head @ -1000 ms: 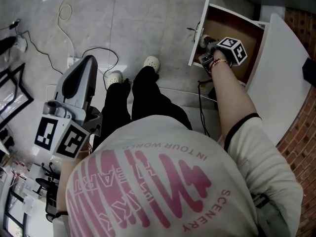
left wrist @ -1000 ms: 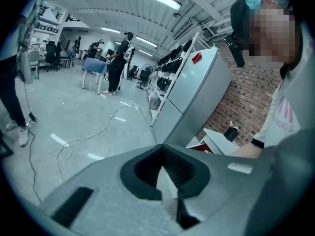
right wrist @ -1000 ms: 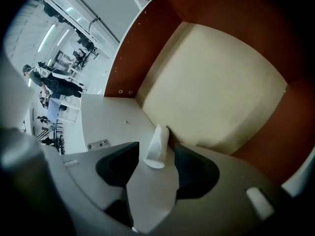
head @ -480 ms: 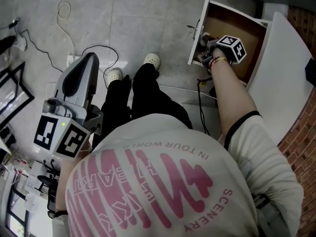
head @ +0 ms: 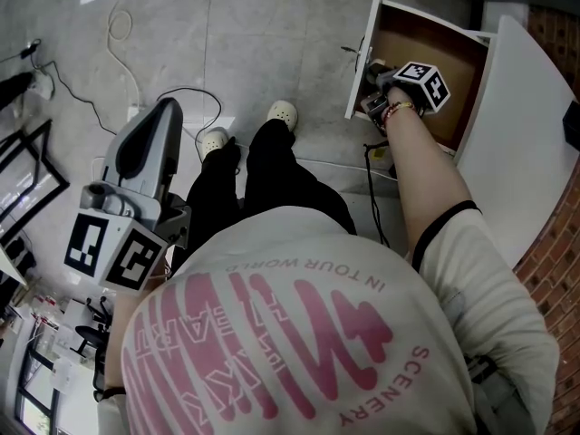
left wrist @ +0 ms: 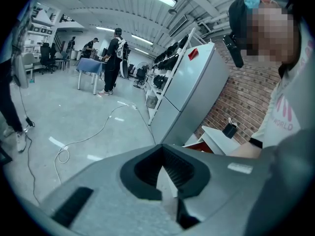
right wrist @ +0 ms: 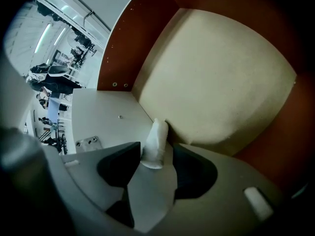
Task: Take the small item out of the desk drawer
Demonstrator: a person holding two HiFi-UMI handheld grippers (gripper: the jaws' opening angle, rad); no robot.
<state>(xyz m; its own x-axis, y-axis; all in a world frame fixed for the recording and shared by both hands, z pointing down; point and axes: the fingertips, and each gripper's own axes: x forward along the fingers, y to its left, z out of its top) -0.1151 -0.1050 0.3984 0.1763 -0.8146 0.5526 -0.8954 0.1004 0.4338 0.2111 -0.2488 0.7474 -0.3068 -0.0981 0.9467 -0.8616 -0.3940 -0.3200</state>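
The desk drawer point(head: 426, 43) stands pulled out, its tan floor point(right wrist: 216, 82) bare apart from one small white cylinder point(right wrist: 156, 137) lying by the front wall. My right gripper point(head: 373, 84) points steeply down into the drawer's near corner. Its jaws point(right wrist: 156, 150) straddle the cylinder and have just been closing; the cylinder lies against the left pad, with a gap on the right side. My left gripper point(head: 165, 109) hangs over the floor at the left, far from the drawer, with its pads point(left wrist: 184, 173) together and nothing in them.
The white desk top point(head: 517, 134) lies right of the drawer. Cables point(head: 172, 93) trail over the grey floor. The person's legs and shoes point(head: 279, 113) stand between the two grippers. A grey cabinet point(left wrist: 192, 87) and a brick wall point(left wrist: 231, 87) show in the left gripper view.
The right gripper has stayed at the same spot in the drawer, and the left gripper has not moved. The head camera shifted slightly.
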